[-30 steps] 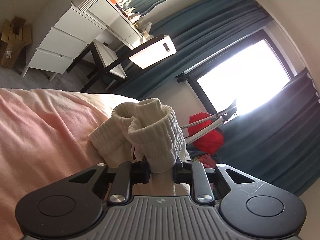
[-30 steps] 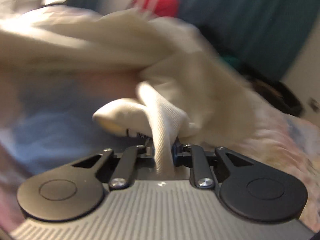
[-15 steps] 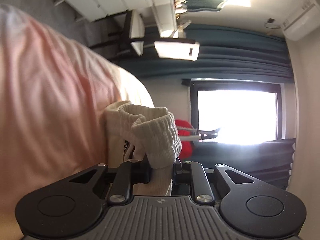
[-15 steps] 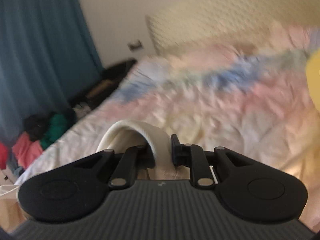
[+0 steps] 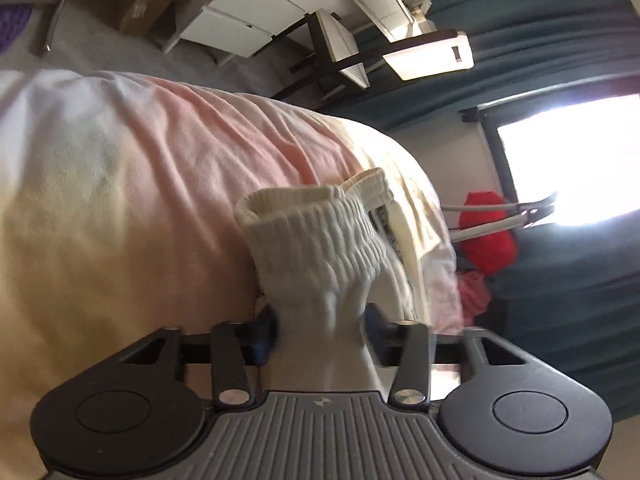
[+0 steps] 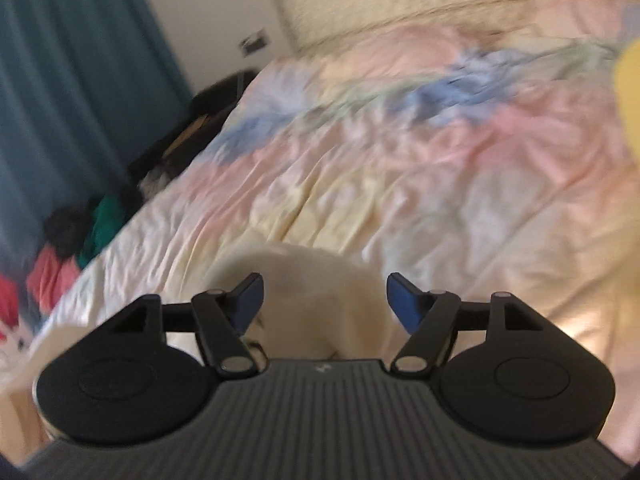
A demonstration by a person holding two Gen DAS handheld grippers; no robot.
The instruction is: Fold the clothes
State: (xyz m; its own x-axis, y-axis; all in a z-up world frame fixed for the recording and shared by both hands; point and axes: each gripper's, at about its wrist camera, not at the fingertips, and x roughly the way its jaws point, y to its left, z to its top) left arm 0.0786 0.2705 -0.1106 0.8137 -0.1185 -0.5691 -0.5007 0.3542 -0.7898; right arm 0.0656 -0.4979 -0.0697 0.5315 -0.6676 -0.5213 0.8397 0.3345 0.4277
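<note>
A cream knit garment with a ribbed cuff [image 5: 320,248] lies on the pastel bedspread [image 5: 120,200]. My left gripper [image 5: 320,332] has its jaws parted around the garment below the cuff, the fabric still filling the gap between them. In the right wrist view the same cream garment [image 6: 320,300] lies bunched on the bed just ahead. My right gripper [image 6: 324,300] is open, its blue-padded fingers [image 6: 404,300] wide apart on either side of the cloth and not pinching it.
A pile of red and pink clothes [image 5: 486,236] sits off the bed's edge by teal curtains [image 5: 560,300]. A white dresser [image 5: 272,4] and chair [image 5: 340,44] stand beyond the bed. A yellow object [image 6: 628,92] is at the right edge. More clothes [image 6: 60,256] lie beside the bed.
Both grippers were clamped on the cream garment; now the right one has opened wide and released it, and the left jaws have spread apart. The garment has dropped onto the bed.
</note>
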